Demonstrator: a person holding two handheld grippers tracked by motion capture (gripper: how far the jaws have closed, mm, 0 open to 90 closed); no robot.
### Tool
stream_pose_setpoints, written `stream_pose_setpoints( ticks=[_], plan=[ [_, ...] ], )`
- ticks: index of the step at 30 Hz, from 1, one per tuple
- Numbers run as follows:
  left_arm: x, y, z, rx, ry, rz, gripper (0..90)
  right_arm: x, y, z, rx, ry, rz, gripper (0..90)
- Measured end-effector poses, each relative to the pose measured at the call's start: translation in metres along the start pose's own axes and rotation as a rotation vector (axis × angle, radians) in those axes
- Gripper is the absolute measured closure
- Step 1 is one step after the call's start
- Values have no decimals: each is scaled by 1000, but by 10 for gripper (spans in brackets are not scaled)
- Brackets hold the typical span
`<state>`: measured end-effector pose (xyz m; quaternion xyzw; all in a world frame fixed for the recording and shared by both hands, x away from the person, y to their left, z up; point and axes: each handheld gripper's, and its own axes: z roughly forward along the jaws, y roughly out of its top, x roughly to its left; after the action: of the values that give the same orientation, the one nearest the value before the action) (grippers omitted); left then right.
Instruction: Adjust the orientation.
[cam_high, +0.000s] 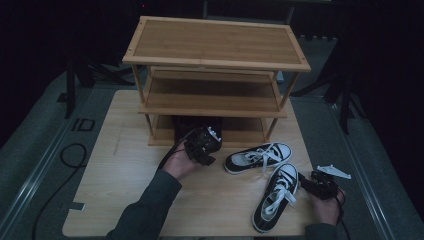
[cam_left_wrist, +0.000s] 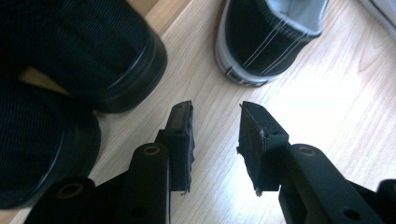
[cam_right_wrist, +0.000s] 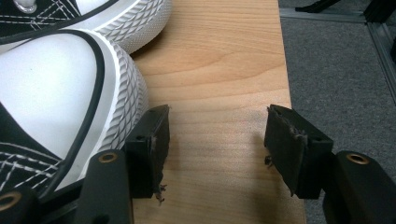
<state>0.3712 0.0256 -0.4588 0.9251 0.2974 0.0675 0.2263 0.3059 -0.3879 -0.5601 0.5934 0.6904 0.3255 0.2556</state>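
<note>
Left tongs (cam_high: 209, 142) half open, empty, near black shoes (cam_left_wrist: 70, 70) at rack (cam_high: 215, 60) bottom shelf. Right tongs (cam_right_wrist: 215, 140) wide open, empty, beside near sneaker (cam_high: 276, 196) toe. Next probably heel grab; square pads on collar first.

Dark grey sleeve (cam_high: 145, 210); black left claw (cam_high: 202, 145), trailing cable; right claw (cam_high: 320, 185) under grey three-cornered plate

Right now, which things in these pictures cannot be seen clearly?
- Black shoes, high view: dark under the rack's lowest shelf, the left claw in front.
- Black shoes, left gripper view: cut off by the frame edge.
- Sneaker, right gripper view: cut off by the left edge.
</note>
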Motion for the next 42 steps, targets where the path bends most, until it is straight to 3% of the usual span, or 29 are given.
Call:
stream_pose_setpoints(
  ticks=[19,30,42],
  plan=[
    [-14,33,2,-21,-2,31,669,0,0,0,0,0,0,400],
    [-23,55,16,-15,0,51,672,0,0,0,0,0,1,401],
    [-26,63,26,-3,5,50,670,0,0,0,0,0,0,401]
  ],
)
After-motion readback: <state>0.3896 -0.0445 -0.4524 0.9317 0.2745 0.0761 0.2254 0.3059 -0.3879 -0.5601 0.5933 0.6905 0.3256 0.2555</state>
